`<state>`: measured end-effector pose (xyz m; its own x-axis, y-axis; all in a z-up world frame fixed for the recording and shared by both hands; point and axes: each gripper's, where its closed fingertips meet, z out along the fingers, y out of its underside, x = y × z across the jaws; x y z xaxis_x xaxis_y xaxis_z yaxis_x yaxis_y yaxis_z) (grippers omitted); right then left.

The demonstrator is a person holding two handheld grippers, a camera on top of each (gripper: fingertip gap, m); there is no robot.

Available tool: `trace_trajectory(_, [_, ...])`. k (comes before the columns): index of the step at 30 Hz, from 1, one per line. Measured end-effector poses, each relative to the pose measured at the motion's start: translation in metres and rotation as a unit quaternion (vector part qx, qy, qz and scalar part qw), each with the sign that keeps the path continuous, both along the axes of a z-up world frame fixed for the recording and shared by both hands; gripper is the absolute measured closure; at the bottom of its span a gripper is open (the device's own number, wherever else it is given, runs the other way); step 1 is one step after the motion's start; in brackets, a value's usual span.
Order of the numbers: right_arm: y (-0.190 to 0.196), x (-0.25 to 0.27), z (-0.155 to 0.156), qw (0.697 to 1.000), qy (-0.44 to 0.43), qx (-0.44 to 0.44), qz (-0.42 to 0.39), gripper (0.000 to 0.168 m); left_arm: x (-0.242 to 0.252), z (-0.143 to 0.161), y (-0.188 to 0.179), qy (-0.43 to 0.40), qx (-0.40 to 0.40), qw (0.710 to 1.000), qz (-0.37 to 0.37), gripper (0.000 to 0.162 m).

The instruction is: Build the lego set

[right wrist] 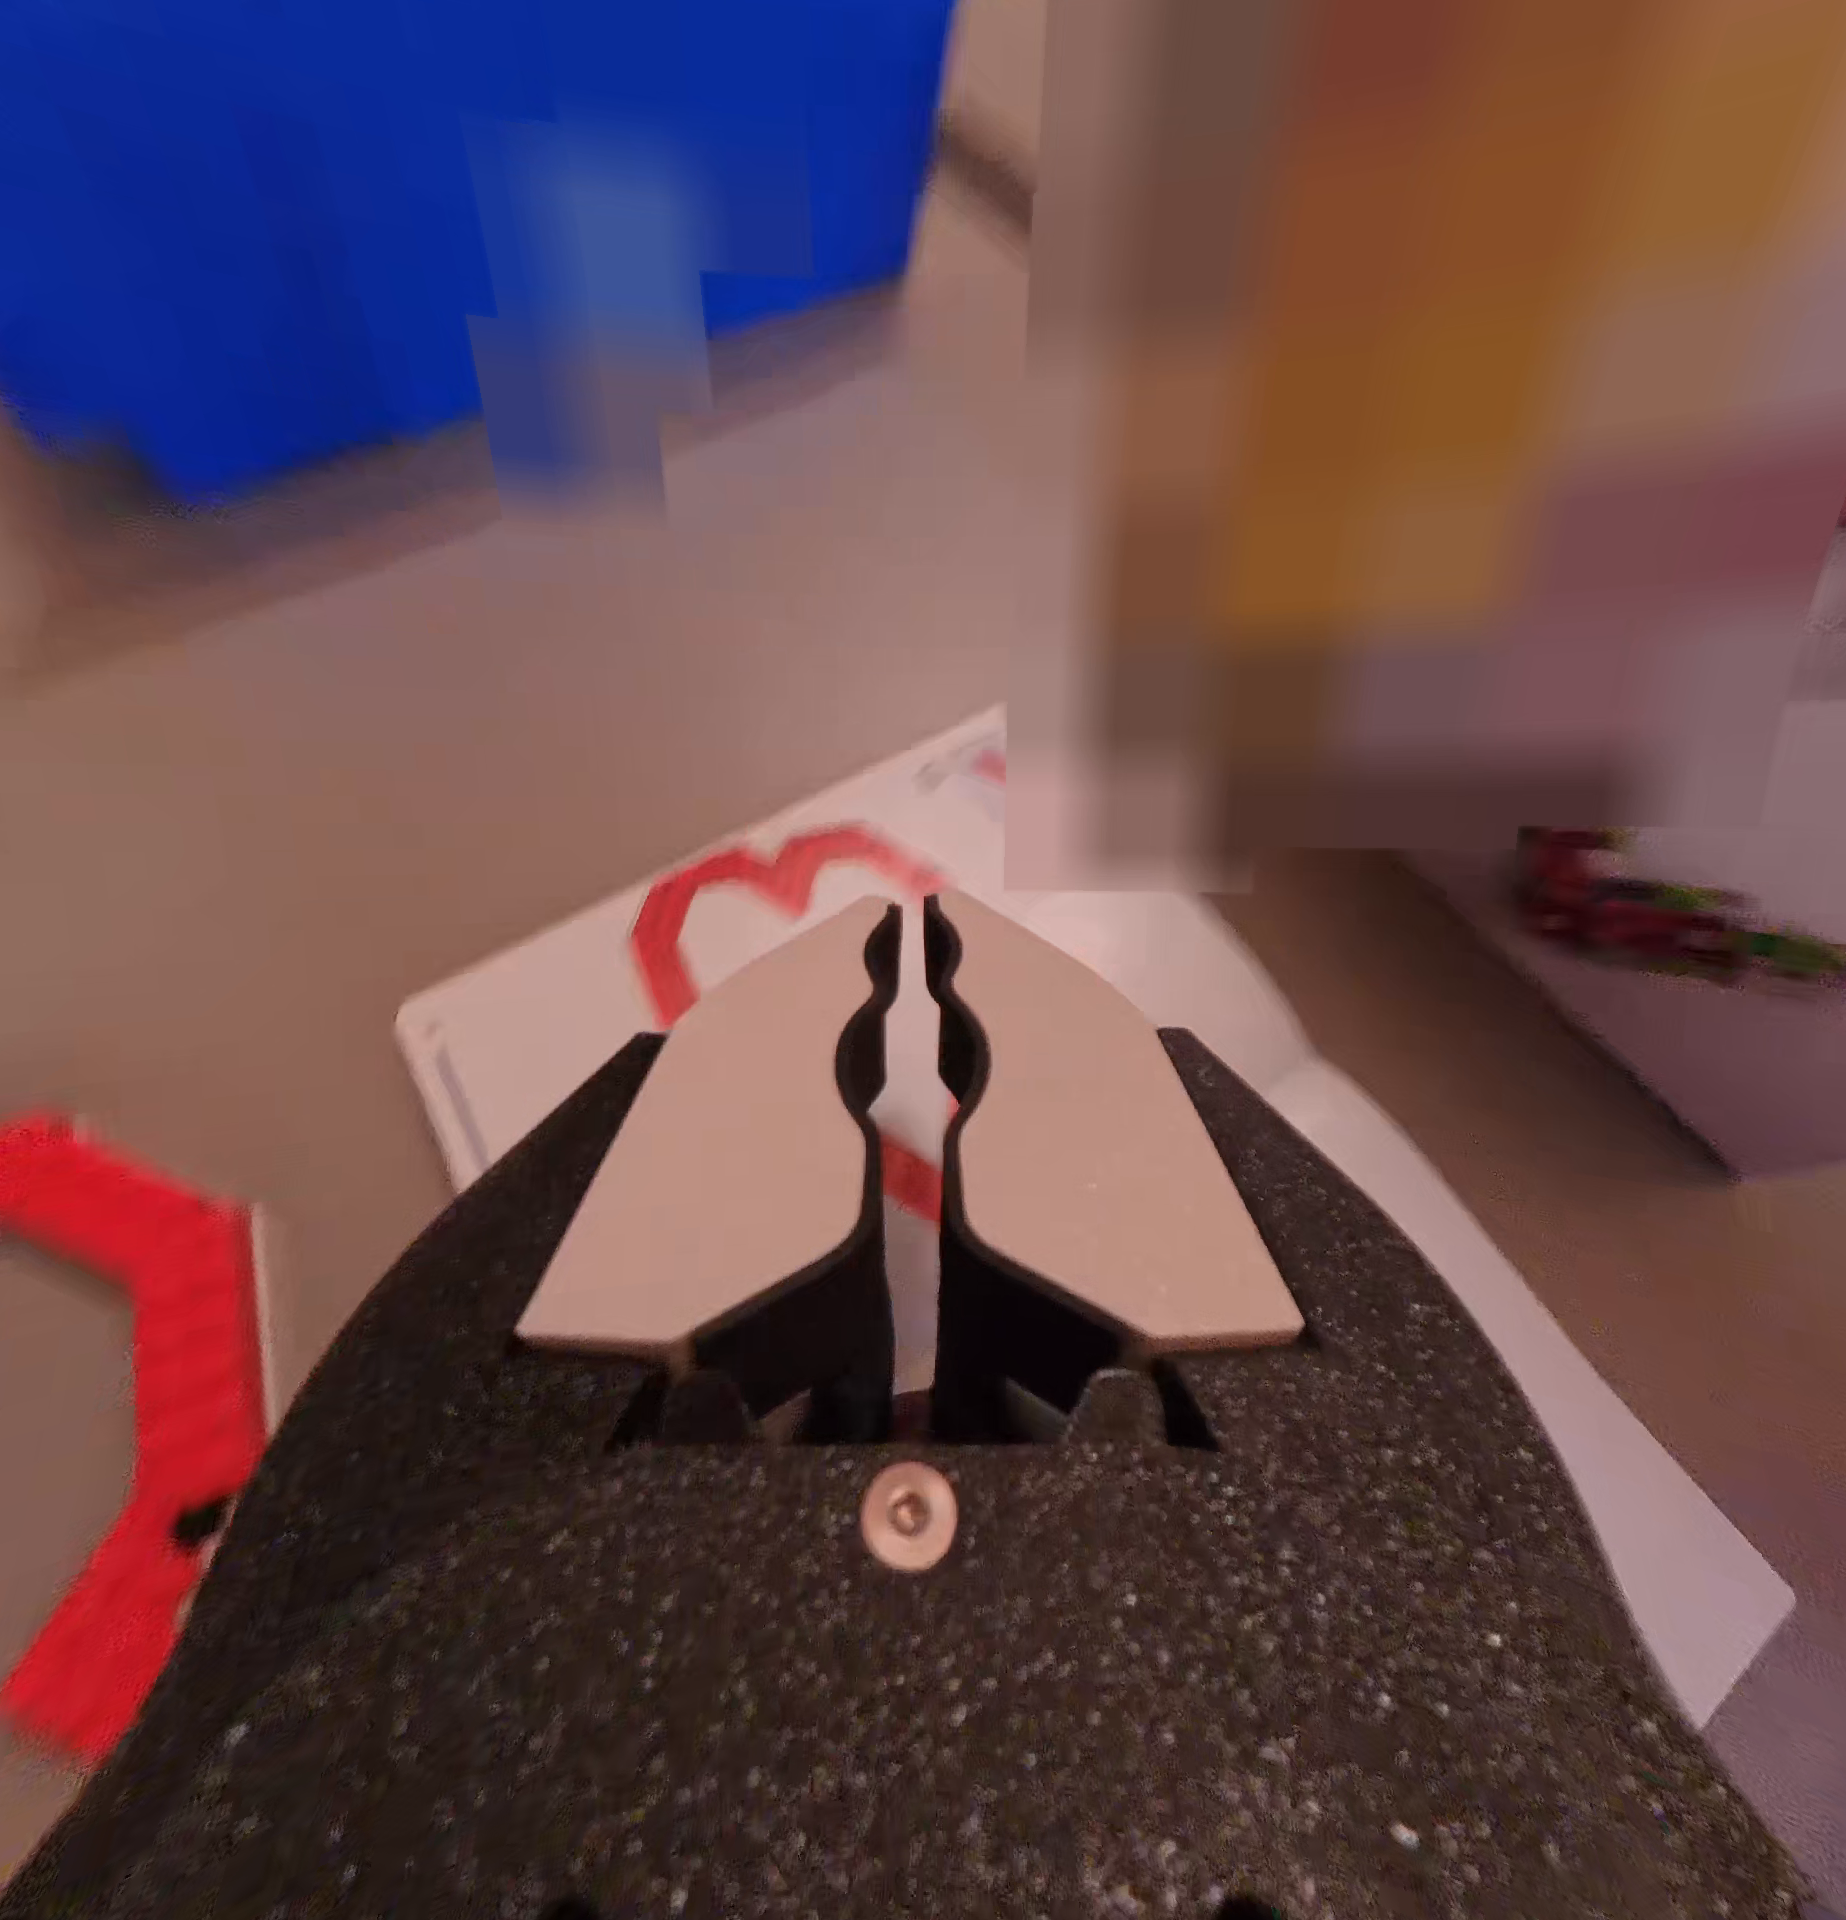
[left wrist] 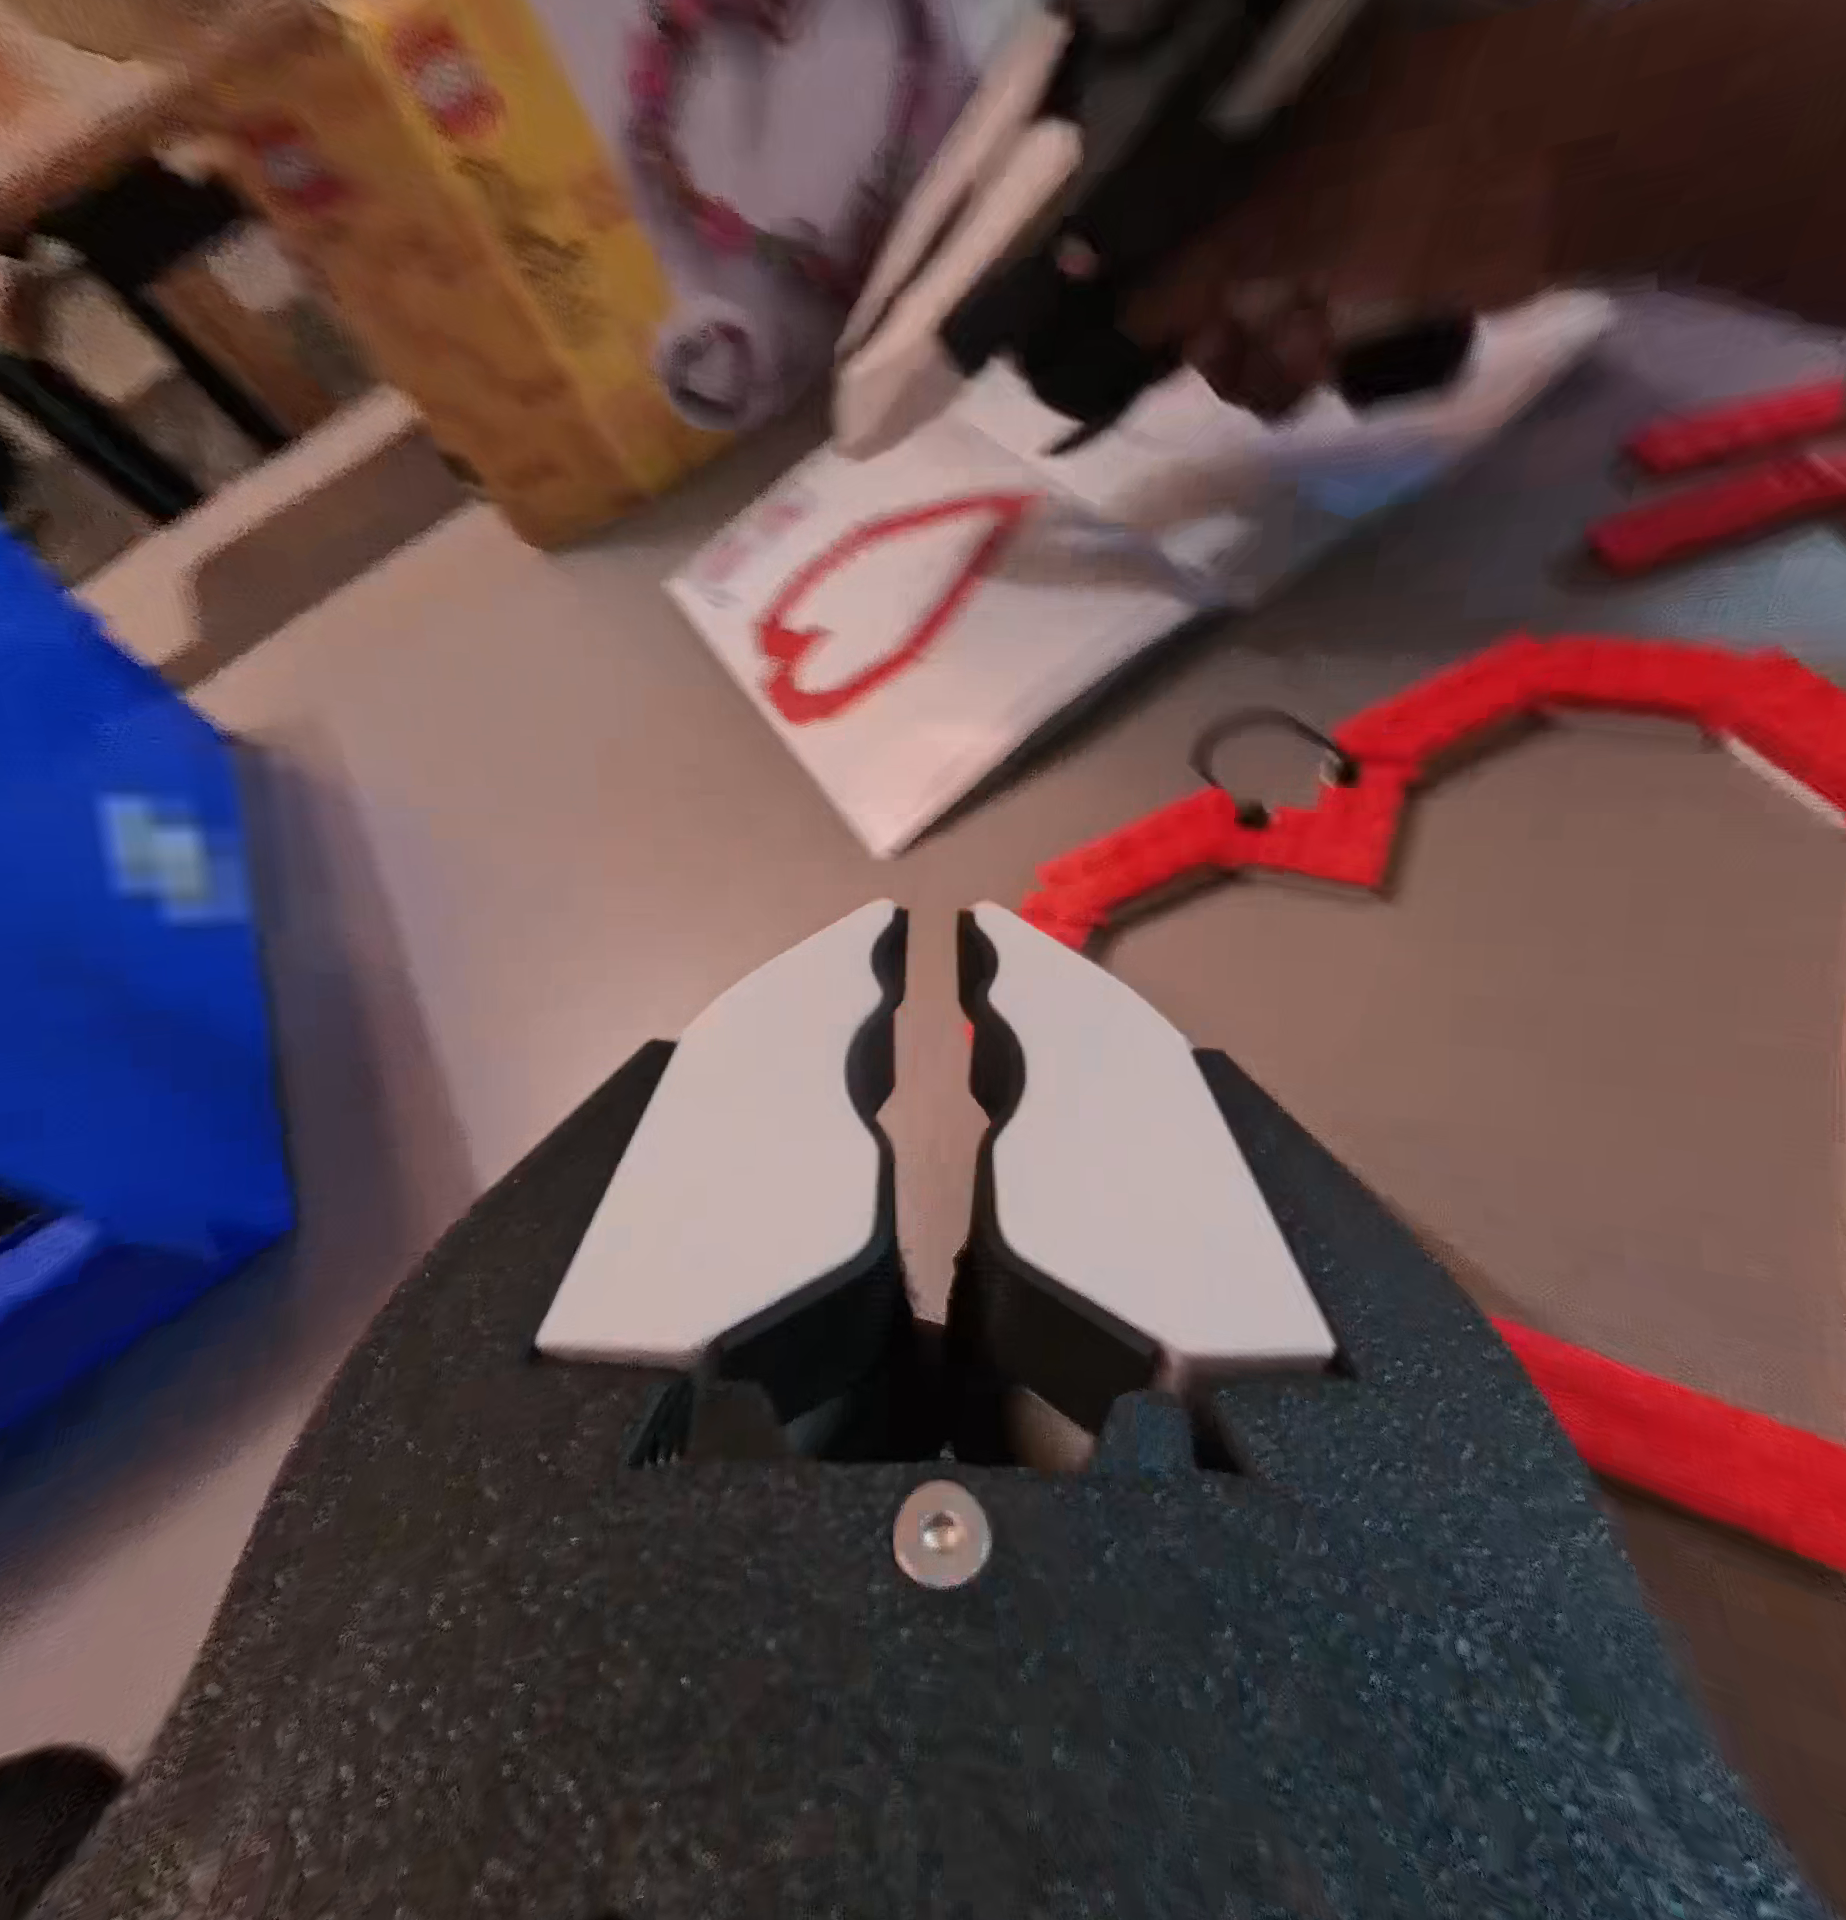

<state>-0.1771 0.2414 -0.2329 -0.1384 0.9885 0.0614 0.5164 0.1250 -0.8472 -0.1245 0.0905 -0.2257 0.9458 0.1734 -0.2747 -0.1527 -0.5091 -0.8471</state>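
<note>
A red heart-shaped Lego frame [left wrist: 1314,831] lies flat on the beige table, just right of my left gripper [left wrist: 934,914]. A thin black ring [left wrist: 1262,727] is clipped at its notch. The left gripper's fingers are drawn together with only a narrow slit and hold nothing. An open instruction booklet [left wrist: 950,727] with a red heart picture lies farther ahead. My right gripper [right wrist: 914,909] hovers over that booklet [right wrist: 545,1049], fingers together and empty. The frame [right wrist: 119,1351] is at its lower left. The views are motion-blurred.
A blue bin [left wrist: 98,935] stands left and also shows in the right wrist view [right wrist: 275,208]. A yellow box [left wrist: 483,260] stands at the back. Two red Lego strips [left wrist: 1729,426] lie far right. A hand with the other gripper's dark body [left wrist: 1064,343] is above the booklet. The tips of one gripper are about 15 cm away from the tips of the other.
</note>
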Motion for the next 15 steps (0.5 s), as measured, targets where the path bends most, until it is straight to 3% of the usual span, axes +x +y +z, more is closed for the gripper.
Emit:
trace_trajectory(2, [0.019, 0.003, 0.029, 0.993, 0.094, -0.040, -0.058, 0.165, -0.020, 0.017, -0.008, -0.027, 0.062, 0.997, 0.041, 0.154])
trace_trajectory(4, [0.033, 0.016, 0.043, 0.985, 0.128, -0.069, -0.089, 0.165, -0.036, 0.025, -0.016, -0.055, 0.094, 0.992, 0.059, 0.156])
trace_trajectory(8, [0.032, 0.046, 0.041, 0.990, 0.092, -0.068, -0.077, 0.164, -0.041, 0.020, -0.017, -0.066, 0.080, 0.994, 0.027, 0.158])
trace_trajectory(11, [0.002, 0.076, 0.027, 0.996, 0.021, -0.087, -0.012, 0.151, -0.018, 0.010, 0.001, -0.067, 0.041, 0.995, -0.065, 0.156])
trace_trajectory(13, [-0.029, 0.102, 0.013, 0.990, -0.045, -0.127, 0.053, 0.126, 0.001, -0.002, 0.012, -0.070, -0.003, 0.988, -0.134, 0.144])
trace_trajectory(15, [-0.051, 0.128, -0.002, 0.981, -0.107, -0.137, 0.088, 0.109, 0.009, -0.013, 0.021, -0.066, -0.039, 0.982, -0.171, 0.108])
